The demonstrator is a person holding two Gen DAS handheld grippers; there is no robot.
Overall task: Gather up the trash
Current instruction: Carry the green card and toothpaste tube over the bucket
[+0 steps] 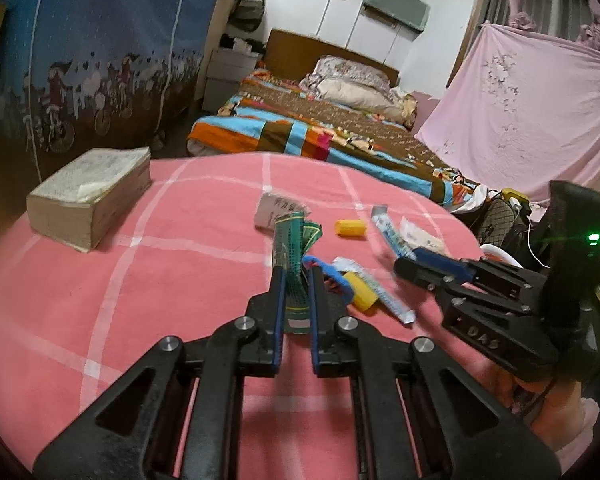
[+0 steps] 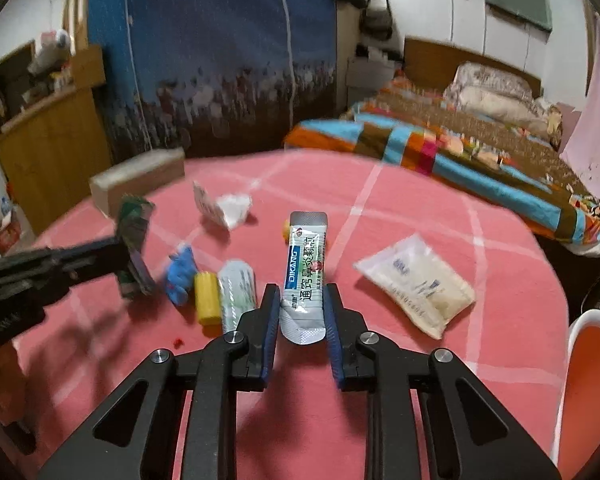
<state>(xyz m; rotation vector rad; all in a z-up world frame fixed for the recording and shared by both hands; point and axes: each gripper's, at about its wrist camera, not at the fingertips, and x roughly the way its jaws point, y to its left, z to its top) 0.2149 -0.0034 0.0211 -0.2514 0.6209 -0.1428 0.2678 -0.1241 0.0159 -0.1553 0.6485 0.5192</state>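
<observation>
Left gripper [image 1: 296, 280] pinches a crumpled green foil wrapper [image 1: 290, 256] above the pink checked tablecloth [image 1: 160, 280]; right gripper [image 2: 302, 300] clasps a silver medicine sachet [image 2: 306, 272] by its lower end. Either slippery, shallowly held piece could slide out, judging by the grips.

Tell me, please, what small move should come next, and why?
Probably carry both held pieces to the white bin at the table's right edge. The left gripper is shut on the green wrapper and the right gripper on the silver sachet, so neither can pick up more.
</observation>
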